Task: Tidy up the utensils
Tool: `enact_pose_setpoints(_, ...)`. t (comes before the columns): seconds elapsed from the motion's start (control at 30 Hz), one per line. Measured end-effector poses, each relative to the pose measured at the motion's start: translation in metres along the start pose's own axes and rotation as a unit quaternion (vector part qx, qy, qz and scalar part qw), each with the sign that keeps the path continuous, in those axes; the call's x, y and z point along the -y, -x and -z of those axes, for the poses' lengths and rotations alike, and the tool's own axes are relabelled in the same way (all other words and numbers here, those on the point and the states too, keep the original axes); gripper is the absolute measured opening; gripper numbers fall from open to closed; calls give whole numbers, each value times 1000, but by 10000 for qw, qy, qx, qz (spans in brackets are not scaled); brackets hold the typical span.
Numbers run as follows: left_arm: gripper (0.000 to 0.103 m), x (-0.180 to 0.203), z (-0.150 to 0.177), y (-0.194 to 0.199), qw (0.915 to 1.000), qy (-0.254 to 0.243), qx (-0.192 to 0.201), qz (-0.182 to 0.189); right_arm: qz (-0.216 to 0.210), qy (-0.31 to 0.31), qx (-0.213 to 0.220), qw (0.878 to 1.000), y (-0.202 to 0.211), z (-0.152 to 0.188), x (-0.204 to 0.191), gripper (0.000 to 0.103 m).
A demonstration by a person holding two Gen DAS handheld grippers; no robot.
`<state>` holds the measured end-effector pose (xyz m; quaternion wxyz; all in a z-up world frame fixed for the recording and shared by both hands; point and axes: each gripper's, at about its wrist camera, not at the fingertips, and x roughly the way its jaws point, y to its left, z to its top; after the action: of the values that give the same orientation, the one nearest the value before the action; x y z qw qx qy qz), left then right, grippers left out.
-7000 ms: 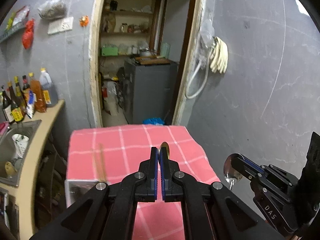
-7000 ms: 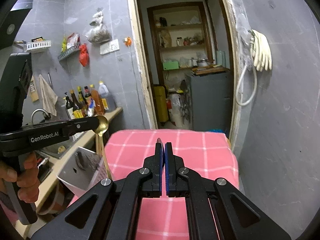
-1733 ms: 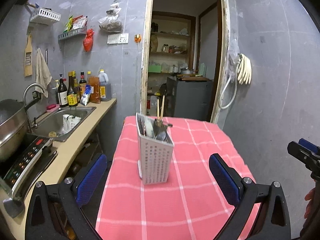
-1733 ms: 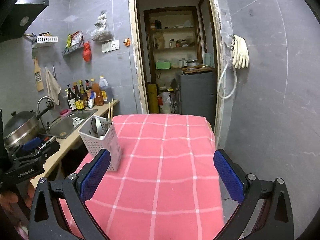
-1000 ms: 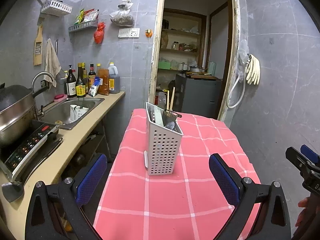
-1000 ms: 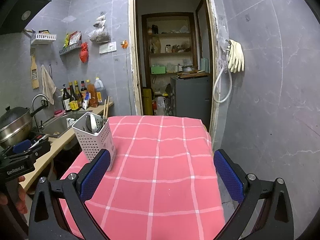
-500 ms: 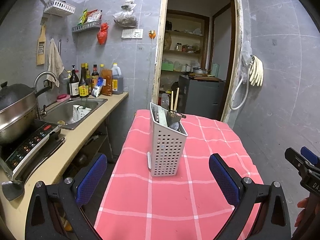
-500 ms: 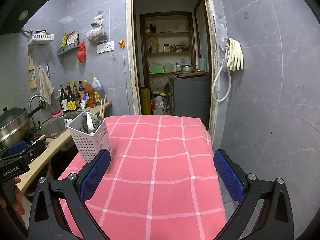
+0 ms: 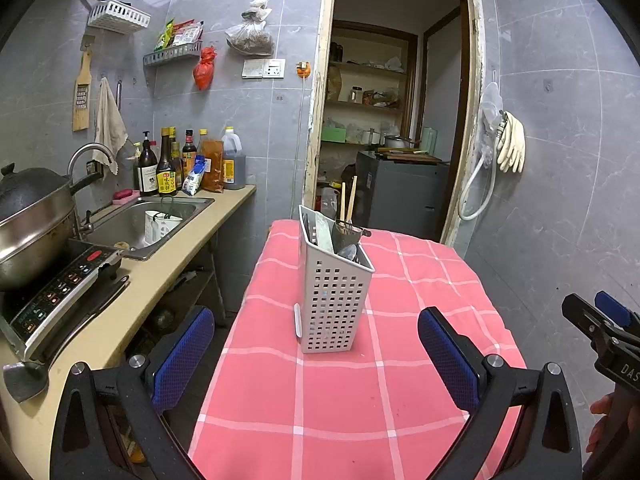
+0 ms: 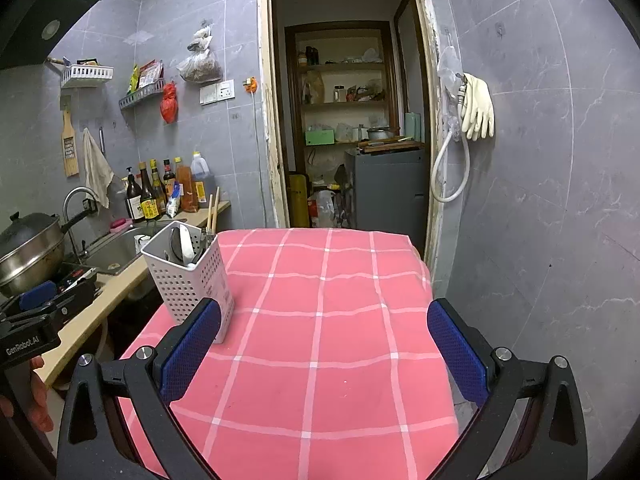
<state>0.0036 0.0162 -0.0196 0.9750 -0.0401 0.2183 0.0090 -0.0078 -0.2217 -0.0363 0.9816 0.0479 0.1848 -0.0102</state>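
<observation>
Left wrist view: tabletop (image 9: 420, 408) under red check cloth, bare apart from the white perforated utensil holder (image 9: 335, 300) standing upright near its left edge. Holder contains chopsticks (image 9: 347, 202), spoons and a strainer-like piece. Left gripper (image 9: 316, 356) jaws wide apart, nothing held. Right gripper (image 10: 320, 356) jaws likewise apart, nothing held. No loose utensils visible; task judged complete or nearly so.

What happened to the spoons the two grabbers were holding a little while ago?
Both let go. The left gripper and right gripper, shut on spoons seven seconds ago, are now open, empty and pulled back. Spoons now sit in the white utensil basket, with the chopsticks. The pink tablecloth looks unchanged.
</observation>
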Motion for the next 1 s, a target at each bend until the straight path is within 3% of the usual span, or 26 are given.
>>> enact_pose_setpoints(1.0, 103, 1, 1, 0, 10000, 6, -1, -3, -37, 1, -59, 10000, -3, 2, -1, 101)
